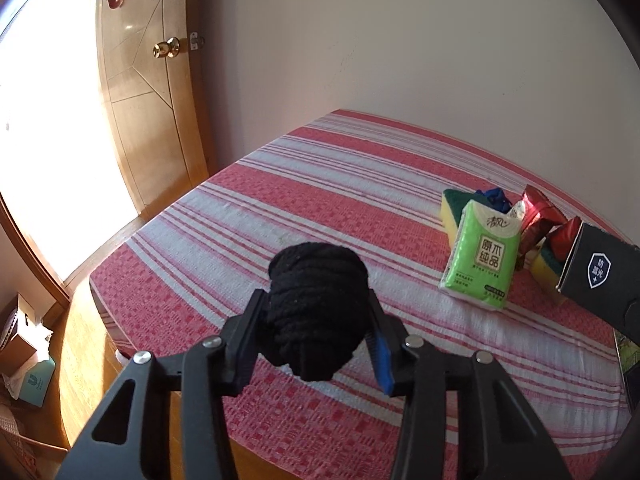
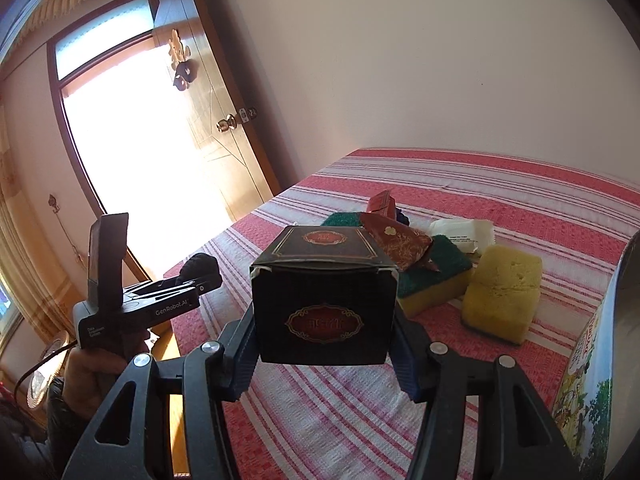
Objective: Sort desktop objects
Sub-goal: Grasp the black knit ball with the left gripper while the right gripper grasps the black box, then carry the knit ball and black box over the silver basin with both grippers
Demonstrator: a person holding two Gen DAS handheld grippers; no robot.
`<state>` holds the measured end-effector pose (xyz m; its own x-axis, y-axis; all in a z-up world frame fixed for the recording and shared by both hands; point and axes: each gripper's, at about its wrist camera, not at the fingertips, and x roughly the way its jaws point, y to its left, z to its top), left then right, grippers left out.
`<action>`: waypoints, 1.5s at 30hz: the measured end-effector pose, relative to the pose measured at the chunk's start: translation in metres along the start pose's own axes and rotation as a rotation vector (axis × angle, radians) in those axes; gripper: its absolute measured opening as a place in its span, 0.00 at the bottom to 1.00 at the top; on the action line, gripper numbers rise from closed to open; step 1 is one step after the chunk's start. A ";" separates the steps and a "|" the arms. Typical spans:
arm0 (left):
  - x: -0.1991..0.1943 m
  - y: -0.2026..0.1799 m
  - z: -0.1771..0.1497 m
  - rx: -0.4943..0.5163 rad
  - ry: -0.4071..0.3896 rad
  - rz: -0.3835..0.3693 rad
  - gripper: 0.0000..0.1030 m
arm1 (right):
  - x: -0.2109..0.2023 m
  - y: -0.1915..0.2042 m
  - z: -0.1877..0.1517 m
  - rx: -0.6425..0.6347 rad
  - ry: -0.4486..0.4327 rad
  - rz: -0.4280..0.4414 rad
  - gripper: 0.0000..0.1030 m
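Note:
My left gripper (image 1: 316, 316) is shut on a black ball of yarn (image 1: 316, 304) and holds it above the red-striped tablecloth (image 1: 280, 184). My right gripper (image 2: 324, 332) is shut on a dark box with a red label (image 2: 322, 296), held above the cloth; the box also shows in the left wrist view (image 1: 600, 276). A green tissue pack (image 1: 480, 256) stands at the right among green-and-yellow sponges (image 2: 434, 284), a yellow sponge (image 2: 502, 296), red packets (image 2: 396, 240) and a blue thing (image 1: 496, 196). The left gripper (image 2: 200, 276) appears at the left of the right wrist view.
A wooden door (image 1: 148, 92) with a brass knob (image 1: 166, 48) stands left of the table by a bright doorway. A white pack (image 2: 464, 230) lies behind the sponges. A printed round container (image 2: 592, 364) is at the right edge. Boxes (image 1: 24, 344) sit on the floor at left.

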<state>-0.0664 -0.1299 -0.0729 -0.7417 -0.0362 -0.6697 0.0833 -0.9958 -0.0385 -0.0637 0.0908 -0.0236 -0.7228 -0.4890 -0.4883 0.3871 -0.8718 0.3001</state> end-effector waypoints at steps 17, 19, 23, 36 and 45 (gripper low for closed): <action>-0.035 -0.070 0.017 0.116 -0.095 -0.054 0.45 | -0.059 0.007 -0.002 -0.031 -0.177 -0.126 0.57; -0.039 -0.079 0.017 0.129 -0.105 -0.064 0.45 | -0.065 0.004 -0.001 -0.029 -0.189 -0.143 0.57; -0.046 -0.094 0.020 0.153 -0.121 -0.086 0.45 | -0.077 -0.003 0.000 -0.014 -0.211 -0.165 0.57; -0.062 -0.143 0.023 0.241 -0.152 -0.136 0.45 | -0.119 -0.018 -0.005 0.016 -0.279 -0.228 0.57; -0.076 -0.179 0.023 0.294 -0.174 -0.195 0.45 | -0.146 -0.034 -0.009 0.044 -0.319 -0.283 0.57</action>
<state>-0.0402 0.0490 0.0018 -0.8285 0.1672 -0.5345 -0.2454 -0.9663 0.0782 0.0336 0.1916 0.0296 -0.9403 -0.1918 -0.2810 0.1285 -0.9649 0.2289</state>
